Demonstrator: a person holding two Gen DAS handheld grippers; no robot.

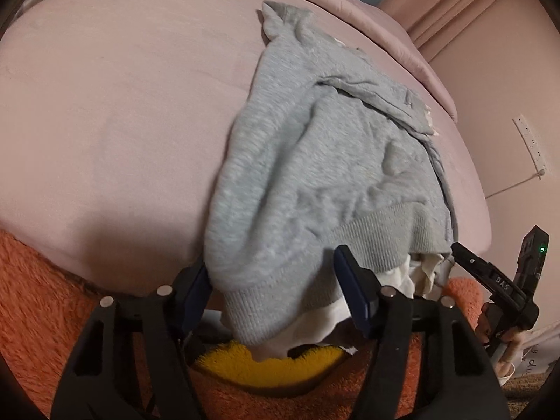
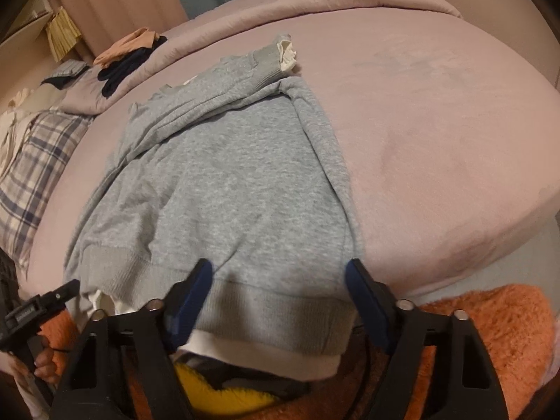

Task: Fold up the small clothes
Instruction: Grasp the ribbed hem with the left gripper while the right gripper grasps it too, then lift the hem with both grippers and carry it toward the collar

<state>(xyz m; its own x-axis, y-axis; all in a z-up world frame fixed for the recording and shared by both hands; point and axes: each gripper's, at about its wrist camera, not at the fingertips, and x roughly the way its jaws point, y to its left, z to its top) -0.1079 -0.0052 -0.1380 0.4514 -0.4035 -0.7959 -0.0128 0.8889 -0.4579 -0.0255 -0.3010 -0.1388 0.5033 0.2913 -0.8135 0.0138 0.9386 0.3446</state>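
A small grey sweatshirt (image 1: 315,182) with a white lining lies on the pink bed (image 1: 105,122), its ribbed hem hanging over the near edge. A sleeve (image 2: 224,84) is folded across its chest. My left gripper (image 1: 273,273) is open, its fingers on either side of the left part of the hem. My right gripper (image 2: 280,280) is open, its fingers on either side of the right part of the hem (image 2: 266,315). Each gripper also shows at the edge of the other view: the right one (image 1: 490,273), the left one (image 2: 42,301).
An orange fluffy cloth with a yellow patch (image 2: 217,392) lies below the bed edge. A plaid pillow (image 2: 38,161) and a pile of dark and peach clothes (image 2: 122,56) lie at the far left. A power strip (image 1: 530,143) hangs on the wall.
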